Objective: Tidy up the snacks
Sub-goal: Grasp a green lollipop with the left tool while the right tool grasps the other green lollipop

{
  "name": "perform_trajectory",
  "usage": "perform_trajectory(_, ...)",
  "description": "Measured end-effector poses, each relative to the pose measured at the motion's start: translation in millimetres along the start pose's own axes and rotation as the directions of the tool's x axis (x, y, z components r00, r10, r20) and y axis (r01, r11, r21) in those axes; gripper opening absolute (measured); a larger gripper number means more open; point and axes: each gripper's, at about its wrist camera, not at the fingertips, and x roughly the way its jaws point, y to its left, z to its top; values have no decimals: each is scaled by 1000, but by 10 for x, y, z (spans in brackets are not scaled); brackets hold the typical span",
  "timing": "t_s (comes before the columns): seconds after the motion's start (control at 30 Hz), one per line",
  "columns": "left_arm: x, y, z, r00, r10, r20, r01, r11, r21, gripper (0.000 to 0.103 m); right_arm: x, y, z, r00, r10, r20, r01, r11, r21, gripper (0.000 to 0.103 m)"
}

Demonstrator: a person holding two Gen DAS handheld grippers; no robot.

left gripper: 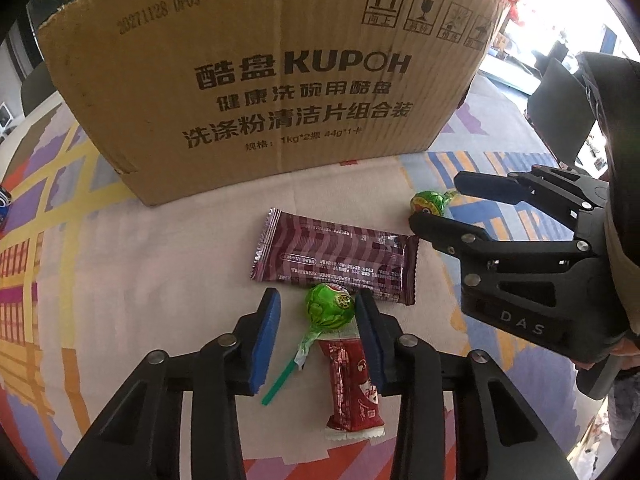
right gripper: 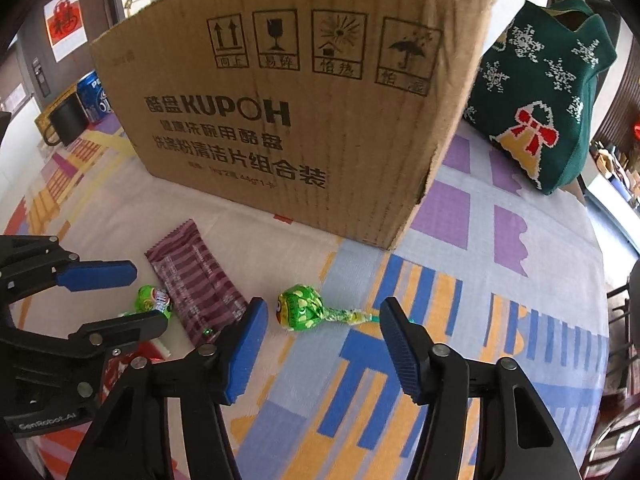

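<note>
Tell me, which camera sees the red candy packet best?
The left wrist view: the red candy packet lies almost whole between the jaws. In the right wrist view only a sliver peeks from behind the left gripper.

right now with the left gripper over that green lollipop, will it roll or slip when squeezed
Probably a bit. The lollipop has a round head in shiny crinkled wrap, so the pads could slide off it. Its thin stick lies flat on the cloth and partly against the red packet, which should stop a free roll. It looks light, so a nudge from the left gripper may spin it.

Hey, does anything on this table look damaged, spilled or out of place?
Mostly no. The cardboard box has a torn, ragged lower corner. The snacks lie loose but intact: two lollipops, a purple wrapper, a red packet.
</note>
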Motion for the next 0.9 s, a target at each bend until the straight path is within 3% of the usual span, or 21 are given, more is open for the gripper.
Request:
perform_trajectory(0.27,68,46,1,1000,-23,-17,23,1000,-22,27,61,49,11,1000,-16,-4,16,1000,-17,51)
perform_trajectory(0.47,59,99,4,999,-33,-11,33,999,-38,26,69,77,26,1000,-23,4,23,1000,-18,48)
perform_trajectory(0.6,20,136,-14,999,-36,-3,36,998,-51,26,-7,118,8,999,-24,34,25,999,-36,23)
perform_trajectory(0.7,-25,148,-22,999,-38,7,38,998,-53,26,-67,153,21,999,-25,43,26,999,-39,15)
perform_trajectory(0.87,-121,154,-17,999,-34,28,36,998,-50,26,-100,28,12,1000,13,25,-13,1000,27,16)
perform_trajectory(0.9,-141,157,-18,999,-35,33,37,998,-50,26,-106,-9,16,999,32,19,-33,998,57,20)
